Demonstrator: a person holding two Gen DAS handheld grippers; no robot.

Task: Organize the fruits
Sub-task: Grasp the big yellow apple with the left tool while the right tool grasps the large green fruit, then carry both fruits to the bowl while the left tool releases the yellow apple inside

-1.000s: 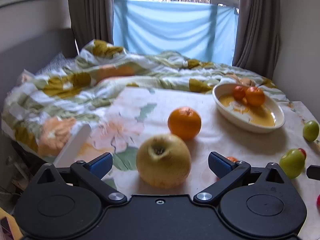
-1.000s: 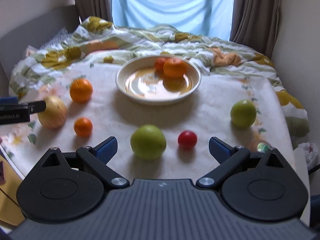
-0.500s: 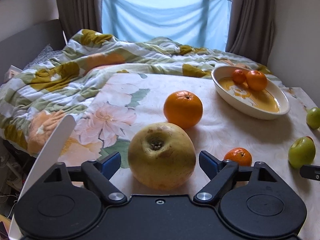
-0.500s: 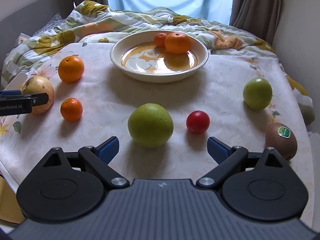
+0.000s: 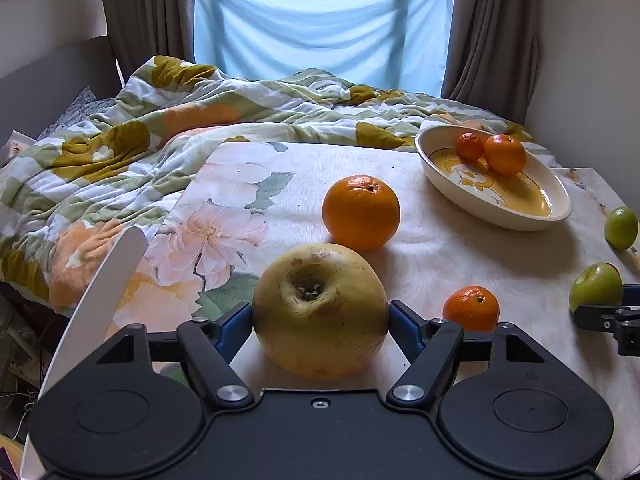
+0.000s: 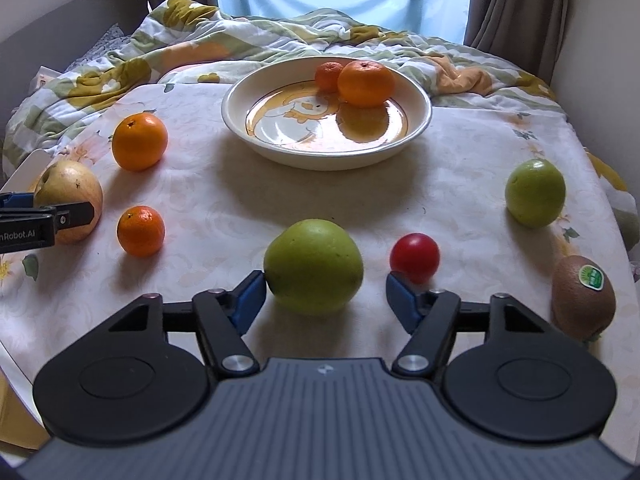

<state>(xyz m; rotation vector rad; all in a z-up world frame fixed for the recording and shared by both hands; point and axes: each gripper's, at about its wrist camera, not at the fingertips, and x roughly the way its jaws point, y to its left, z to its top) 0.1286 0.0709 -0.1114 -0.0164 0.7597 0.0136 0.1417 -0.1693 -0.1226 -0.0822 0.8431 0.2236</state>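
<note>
My left gripper (image 5: 321, 316) has both blue pads against the sides of a large yellow apple (image 5: 320, 310) that rests on the table; the apple also shows in the right wrist view (image 6: 70, 196). My right gripper (image 6: 325, 294) is open around a big green apple (image 6: 313, 266), left pad touching, right pad apart. A white bowl (image 6: 416, 128) holds two oranges (image 6: 365, 82). A large orange (image 6: 139, 141), a small orange (image 6: 141, 231), a red fruit (image 6: 415, 257), a second green apple (image 6: 535, 193) and a kiwi (image 6: 583, 303) lie on the table.
The table wears a floral cloth (image 5: 224, 220), its left edge (image 5: 100, 292) near my left gripper. A rumpled quilt (image 5: 160, 120) lies on the bed behind. Curtains and a window are at the back. A wall stands to the right.
Both grippers moved forward and down. The left jaws narrowed onto the yellow apple. The right gripper came up around the big green apple.
</note>
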